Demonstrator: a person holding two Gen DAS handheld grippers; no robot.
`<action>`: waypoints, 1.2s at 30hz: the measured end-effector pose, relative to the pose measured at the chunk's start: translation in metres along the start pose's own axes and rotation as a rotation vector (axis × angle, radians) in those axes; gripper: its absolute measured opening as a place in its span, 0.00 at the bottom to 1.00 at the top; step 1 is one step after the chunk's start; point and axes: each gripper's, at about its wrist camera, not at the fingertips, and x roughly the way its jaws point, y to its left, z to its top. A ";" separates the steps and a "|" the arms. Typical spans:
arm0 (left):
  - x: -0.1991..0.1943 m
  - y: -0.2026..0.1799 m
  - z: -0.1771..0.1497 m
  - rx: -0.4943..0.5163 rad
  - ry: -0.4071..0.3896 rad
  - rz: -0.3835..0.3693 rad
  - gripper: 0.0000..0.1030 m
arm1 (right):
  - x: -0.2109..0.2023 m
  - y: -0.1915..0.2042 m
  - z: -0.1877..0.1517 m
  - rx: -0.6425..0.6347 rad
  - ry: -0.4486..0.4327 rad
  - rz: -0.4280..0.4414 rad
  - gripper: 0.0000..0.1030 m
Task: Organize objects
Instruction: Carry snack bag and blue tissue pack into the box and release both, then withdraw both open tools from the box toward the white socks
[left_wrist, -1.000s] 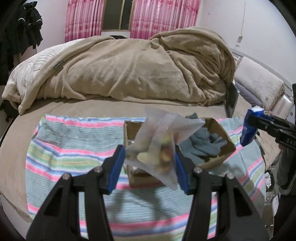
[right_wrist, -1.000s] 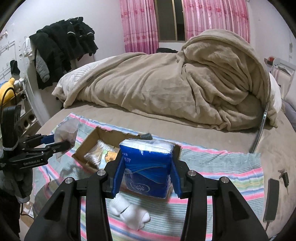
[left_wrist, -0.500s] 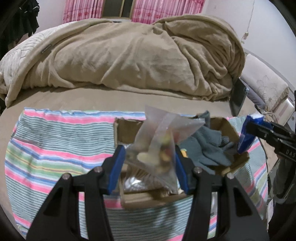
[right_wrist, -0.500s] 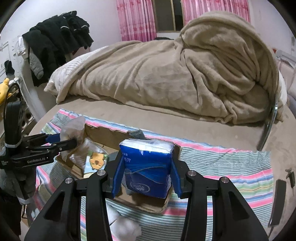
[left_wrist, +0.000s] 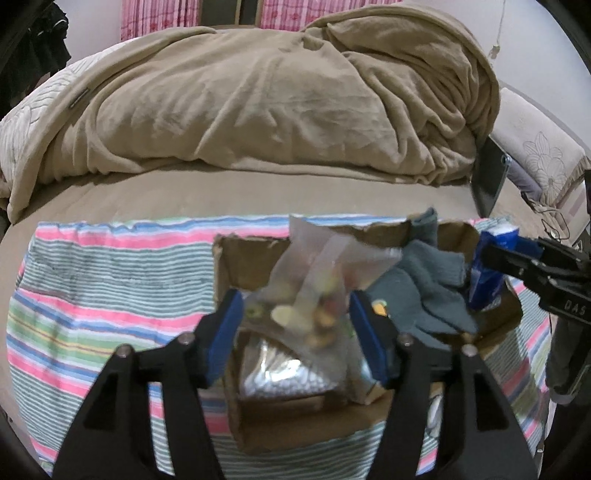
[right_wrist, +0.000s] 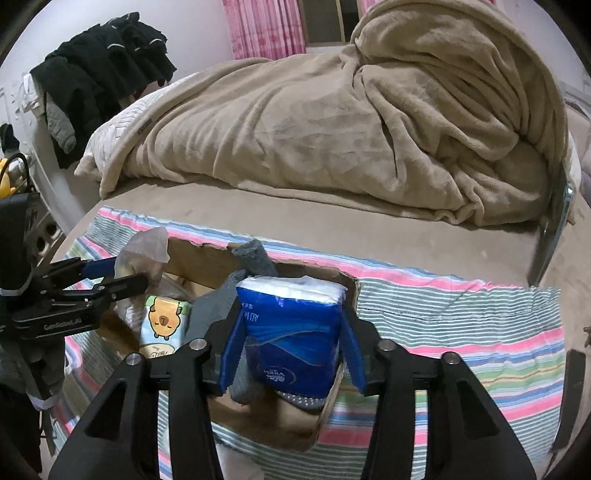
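Observation:
An open cardboard box (left_wrist: 295, 432) sits on a striped cloth (left_wrist: 110, 295) on the bed. My left gripper (left_wrist: 295, 332) hangs over the box's left half. Its jaws are opening, and a clear bag of snacks (left_wrist: 314, 295) sits loose and blurred between the blue pads. My right gripper (right_wrist: 291, 332) is over the right half of the box (right_wrist: 258, 417). Its jaws are opening too, around a blue tissue pack (right_wrist: 291, 332) that stands on grey socks (right_wrist: 210, 310). A small capybara tissue pack (right_wrist: 162, 325) and a silver packet (left_wrist: 280, 373) lie inside the box.
A heaped beige blanket (left_wrist: 277, 96) fills the bed behind the cloth. Black clothes (right_wrist: 103, 66) hang at the far left wall. A dark phone (right_wrist: 572, 373) lies at the cloth's right edge. A metal bed rail (right_wrist: 554, 229) stands at the right.
Both grippers have come forward and down over the box. Both pairs of pads stand slightly wider than before. The snack bag and the tissue pack now sit lower in the box.

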 end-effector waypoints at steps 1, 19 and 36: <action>0.000 0.000 0.000 -0.004 0.001 -0.006 0.66 | 0.000 0.000 0.000 0.000 -0.005 -0.005 0.62; -0.013 0.015 0.008 0.020 -0.078 0.121 0.78 | 0.007 -0.035 0.003 0.076 -0.013 -0.089 0.69; -0.009 0.001 -0.005 0.045 -0.018 0.063 0.82 | 0.002 -0.027 -0.013 0.065 0.006 -0.082 0.69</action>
